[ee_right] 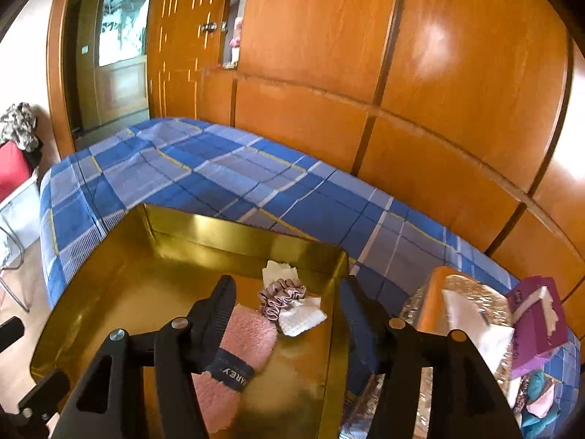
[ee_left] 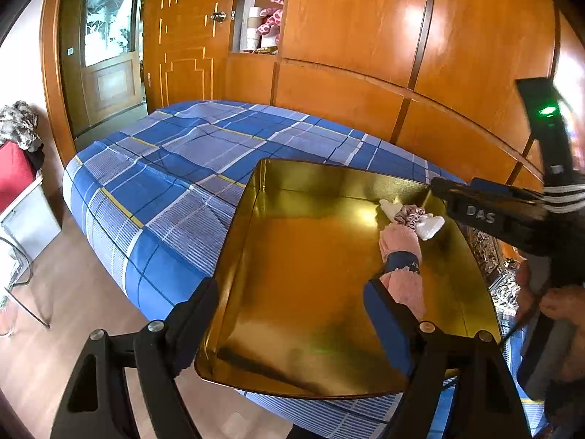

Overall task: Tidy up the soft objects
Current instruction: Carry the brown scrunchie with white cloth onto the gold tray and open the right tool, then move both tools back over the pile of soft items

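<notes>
Soft items gathered at the right side of a gold tray [ee_left: 278, 183] on a blue plaid bed [ee_left: 164, 168].

Inside the tray: a rolled pink towel [ee_right: 252, 333] with a dark band [ee_right: 230, 371], just beyond it a mauve scrunchie [ee_right: 281, 294] lying on white folded cloths [ee_right: 299, 320], all close to the tray's right wall. Left gripper [ee_left: 289, 314] spread wide, straddling the tray's near left rim, nothing between the jaws, right finger [ee_left: 387, 325] just beside the towel. Right gripper [ee_right: 287, 314] open above the towel and scrunchie, pads pressing on neither, right finger [ee_right: 360, 322] by the tray's right wall. Outside the tray to the right: a shiny patterned box [ee_right: 464, 292] with white tissue, a purple carton [ee_right: 537, 322], teal fabric [ee_right: 537, 384] nearby. Wooden wardrobe panels [ee_right: 438, 73] behind the bed.
</notes>
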Demonstrator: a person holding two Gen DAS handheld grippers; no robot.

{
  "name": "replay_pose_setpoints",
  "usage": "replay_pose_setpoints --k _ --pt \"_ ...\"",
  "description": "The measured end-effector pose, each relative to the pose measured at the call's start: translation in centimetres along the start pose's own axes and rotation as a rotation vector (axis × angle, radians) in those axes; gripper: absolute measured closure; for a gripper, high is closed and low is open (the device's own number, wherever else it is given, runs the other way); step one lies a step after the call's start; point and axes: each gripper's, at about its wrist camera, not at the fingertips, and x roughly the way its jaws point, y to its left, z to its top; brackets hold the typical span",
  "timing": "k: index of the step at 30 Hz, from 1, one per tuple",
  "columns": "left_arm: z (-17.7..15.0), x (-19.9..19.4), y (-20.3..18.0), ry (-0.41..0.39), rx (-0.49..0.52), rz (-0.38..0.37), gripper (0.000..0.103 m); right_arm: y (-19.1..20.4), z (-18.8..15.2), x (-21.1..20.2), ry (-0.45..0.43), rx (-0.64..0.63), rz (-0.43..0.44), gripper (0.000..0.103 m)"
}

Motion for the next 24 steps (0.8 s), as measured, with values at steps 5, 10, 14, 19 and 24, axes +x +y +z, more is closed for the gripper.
replay_pose_setpoints --k 5,10,14,19,24 --pt "0.0 -0.5 -0.5 -0.012 0.014 -0.012 0.021 -0.8 0.1 -3.3 -0.051 0.030 -0.028 0.043" --pt "0.0 -1.2 -1.7 -0.024 0.045 -0.033 0.021 -1.6 0.0 -6.2 -0.104 0.040 -0.057 0.043" --pt "-0.2 -1.7 -2.8 -0.031 0.072 -0.051 0.021 -3.0 -0.3 -8.7 -0.151 0.071 -0.088 0.043" --pt "-0.6 -2.0 -4.3 -0.030 0.111 -0.070 0.021 -5.0 -0.8 -10.5 -0.172 0.121 -0.108 0.043" --pt "-0.8 -2.4 -5.6 -0.030 0.129 -0.085 0.021 -6.6 -1.4 -11.8 -0.188 0.155 -0.124 0.043"
